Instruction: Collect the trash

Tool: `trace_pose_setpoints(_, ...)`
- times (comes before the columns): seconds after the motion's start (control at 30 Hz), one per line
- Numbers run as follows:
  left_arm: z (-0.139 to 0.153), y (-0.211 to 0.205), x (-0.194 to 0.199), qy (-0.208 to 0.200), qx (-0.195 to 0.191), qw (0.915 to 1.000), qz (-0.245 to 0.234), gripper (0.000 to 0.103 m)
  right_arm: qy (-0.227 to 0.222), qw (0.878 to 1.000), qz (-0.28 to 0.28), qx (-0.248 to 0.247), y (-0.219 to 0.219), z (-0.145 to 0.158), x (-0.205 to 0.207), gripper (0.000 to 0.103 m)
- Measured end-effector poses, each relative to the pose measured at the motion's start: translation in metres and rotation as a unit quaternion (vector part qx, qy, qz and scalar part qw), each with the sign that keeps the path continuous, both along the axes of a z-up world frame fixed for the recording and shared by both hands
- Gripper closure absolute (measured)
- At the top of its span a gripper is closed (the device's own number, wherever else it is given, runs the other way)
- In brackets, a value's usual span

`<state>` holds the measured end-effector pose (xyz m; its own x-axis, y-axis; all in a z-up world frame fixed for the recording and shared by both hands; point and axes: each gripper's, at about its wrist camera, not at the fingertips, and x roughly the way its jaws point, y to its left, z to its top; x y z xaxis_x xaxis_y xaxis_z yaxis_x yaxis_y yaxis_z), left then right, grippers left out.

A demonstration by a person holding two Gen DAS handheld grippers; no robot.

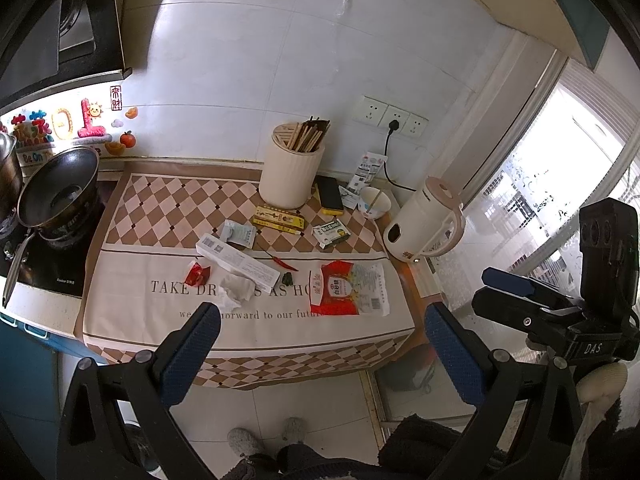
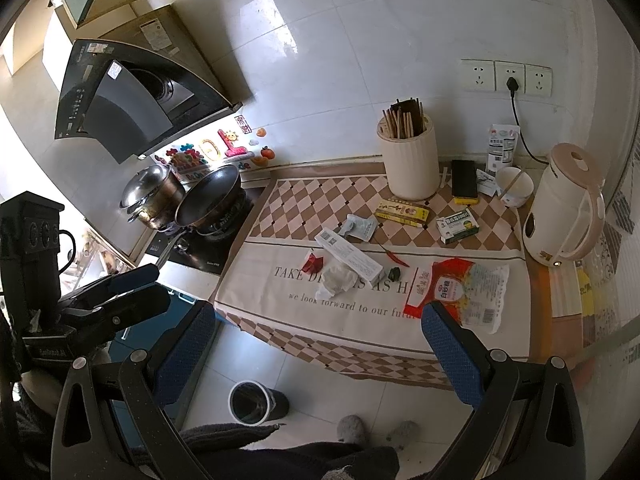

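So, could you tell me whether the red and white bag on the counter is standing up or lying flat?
Lying flat: the red and white bag rests face up on the tablecloth, printed label visible.

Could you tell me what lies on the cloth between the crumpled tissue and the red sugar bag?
A small dark scrap lies between the tissue and the sugar bag, clearest in the right wrist view.

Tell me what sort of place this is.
Most likely a home kitchen: a range hood hangs over a wok and lidded pot on a cooktop, and a chopstick holder and electric kettle stand on the counter.
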<state>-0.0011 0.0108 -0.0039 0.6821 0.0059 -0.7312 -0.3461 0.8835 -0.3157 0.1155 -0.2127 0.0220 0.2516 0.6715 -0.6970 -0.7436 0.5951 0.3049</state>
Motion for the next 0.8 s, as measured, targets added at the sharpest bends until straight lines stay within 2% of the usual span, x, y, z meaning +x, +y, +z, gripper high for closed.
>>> trace_pose_setpoints(0.8, 0.003, 0.004, 0.001, -0.001, -0.001, 1.0000, -0.001, 0.000, 0.009, 1.000, 0.012, 0.003, 0.011, 0.000, -0.002, 0.000)
